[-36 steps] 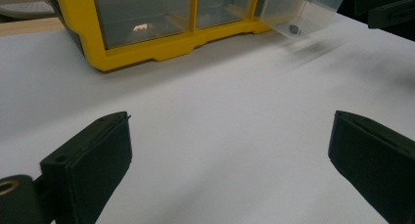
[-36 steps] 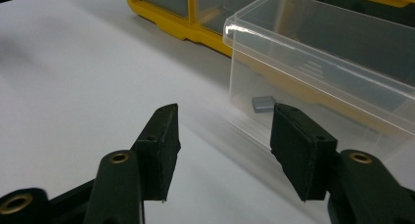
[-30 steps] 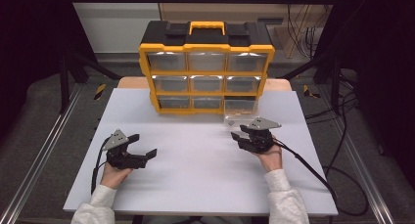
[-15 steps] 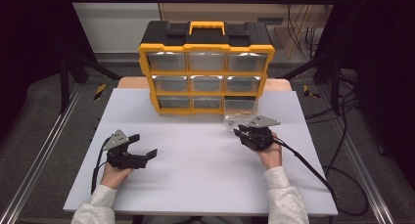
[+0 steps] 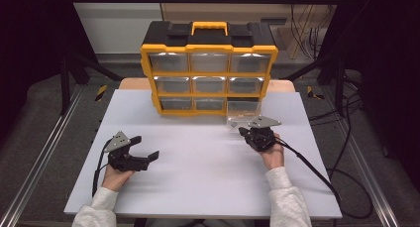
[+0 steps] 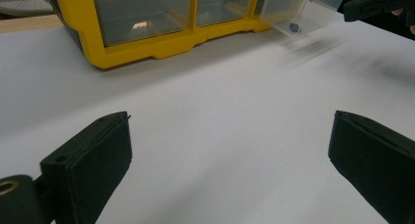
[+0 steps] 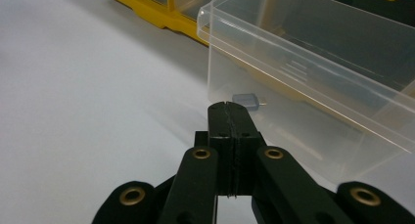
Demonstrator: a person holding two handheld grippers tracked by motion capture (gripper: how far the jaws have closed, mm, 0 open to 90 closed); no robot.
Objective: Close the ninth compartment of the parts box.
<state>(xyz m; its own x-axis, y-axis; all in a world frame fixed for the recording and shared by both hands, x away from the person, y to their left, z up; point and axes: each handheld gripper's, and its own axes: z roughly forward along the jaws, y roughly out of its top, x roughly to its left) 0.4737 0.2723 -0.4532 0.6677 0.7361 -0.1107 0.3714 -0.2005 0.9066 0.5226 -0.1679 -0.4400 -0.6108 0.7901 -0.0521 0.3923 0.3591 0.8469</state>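
Right hand-held gripper (image 7: 228,106) jaws just closed, empty, tips just before clear drawer (image 7: 313,62), long axis toward them.

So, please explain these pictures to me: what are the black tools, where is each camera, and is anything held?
A person holds a two-jaw tool in each hand. The high view looks down on the white table; the other two cameras ride on the tools. The left gripper rests open. The right gripper has just been closing and its jaws now meet with nothing between them, right in front of a clear drawer pulled out of the yellow organizer. A small grey part lies inside that drawer.
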